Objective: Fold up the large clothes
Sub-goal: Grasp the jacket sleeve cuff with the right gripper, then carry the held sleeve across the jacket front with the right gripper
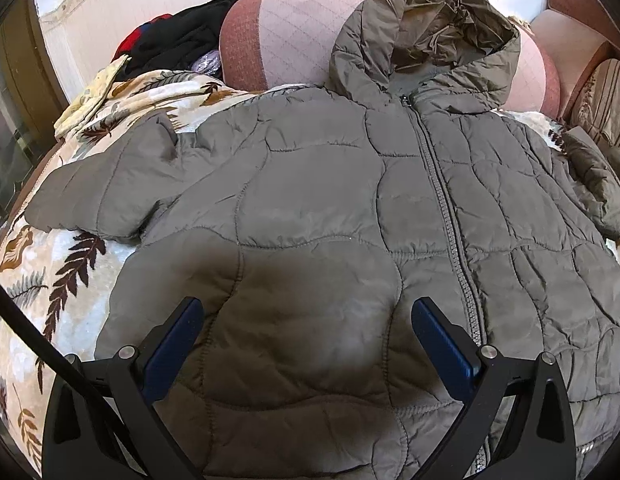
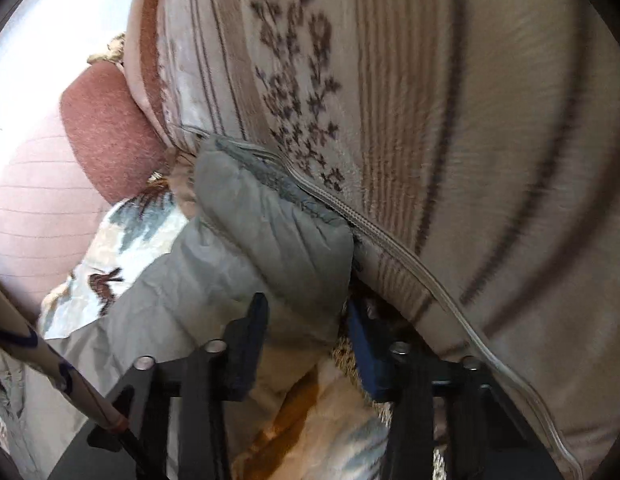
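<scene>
Presently, from the left wrist view, we are cataloguing an olive quilted hooded jacket [image 1: 330,208] lying zipped and front-up across a leaf-print blanket [image 1: 49,280], its hood [image 1: 430,28] resting against a pink quilted sofa cushion [image 1: 293,32]; it seems to be spread flat so that folding can begin. We are holding the left gripper [image 1: 307,308] over the lower front panel with its jaws standing wide apart and nothing between them. A heap of dark clothes [image 1: 181,40] is waiting behind the cushion, apart from the jacket.

Turning to the right wrist view, we are reaching the right gripper [image 2: 305,316] down to the jacket's sleeve cuff [image 2: 269,220], which is lying wedged against a striped floral cushion [image 2: 430,120]. The jaws are standing either side of the sleeve end, partly narrowed; whether the pads are pressing the fabric we cannot tell. We judge the aim to be drawing the sleeve in over the body.
</scene>
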`<state>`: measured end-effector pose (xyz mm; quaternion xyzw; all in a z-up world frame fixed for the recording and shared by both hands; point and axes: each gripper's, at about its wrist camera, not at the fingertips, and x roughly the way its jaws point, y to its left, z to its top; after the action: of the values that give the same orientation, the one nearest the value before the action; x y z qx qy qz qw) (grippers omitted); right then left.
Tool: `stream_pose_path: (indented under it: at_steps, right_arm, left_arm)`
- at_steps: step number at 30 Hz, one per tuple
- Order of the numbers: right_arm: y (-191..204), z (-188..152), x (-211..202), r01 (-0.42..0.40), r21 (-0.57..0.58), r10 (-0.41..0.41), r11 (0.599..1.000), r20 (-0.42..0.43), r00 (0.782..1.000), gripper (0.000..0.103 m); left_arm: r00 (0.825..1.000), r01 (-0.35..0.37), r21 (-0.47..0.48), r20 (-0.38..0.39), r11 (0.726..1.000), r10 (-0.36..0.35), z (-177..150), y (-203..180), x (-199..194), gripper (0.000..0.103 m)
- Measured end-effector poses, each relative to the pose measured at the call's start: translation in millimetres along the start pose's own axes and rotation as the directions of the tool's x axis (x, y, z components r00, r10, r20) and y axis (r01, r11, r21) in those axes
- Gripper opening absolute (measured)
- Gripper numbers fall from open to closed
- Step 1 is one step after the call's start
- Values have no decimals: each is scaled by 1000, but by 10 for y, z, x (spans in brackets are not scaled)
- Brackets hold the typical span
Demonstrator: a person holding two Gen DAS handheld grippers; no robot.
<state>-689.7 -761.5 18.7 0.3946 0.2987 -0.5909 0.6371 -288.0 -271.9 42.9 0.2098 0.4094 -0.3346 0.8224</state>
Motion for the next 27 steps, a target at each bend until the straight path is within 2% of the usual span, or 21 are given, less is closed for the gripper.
stream_pose_path:
  at_steps: [2,5,10,19,23,27]
  right_arm:
    - [1,21,75,9,-16,-9,1000,4,1000,25]
    - [17,-8,16,9,-46,-7,999,39,999,14]
    - [125,-77,-344,27,-100,-14,995,129,992,12]
    - [331,-107,-1396,-106,-125,133,986,230,964,12]
    - [557,-197,-1962,-190,-174,231,966,262,937,12]
    - [905,-358,-2534,-273,-253,341,928,286,896,12]
  left_arm:
    - [1000,-1,5,-2,1000,1,-2,-14,14,103]
    - [1000,-2,10,-1,1000,2,-4,-19,15,103]
    - [1000,-9,8,-3,1000,9,-9,-14,21,103]
    - [997,-31,6,-68,1000,31,-71,39,129,103]
    - [997,-25,2,-71,1000,25,-80,63,113,103]
    - [999,-11,-22,-45,1000,10,-56,119,11,103]
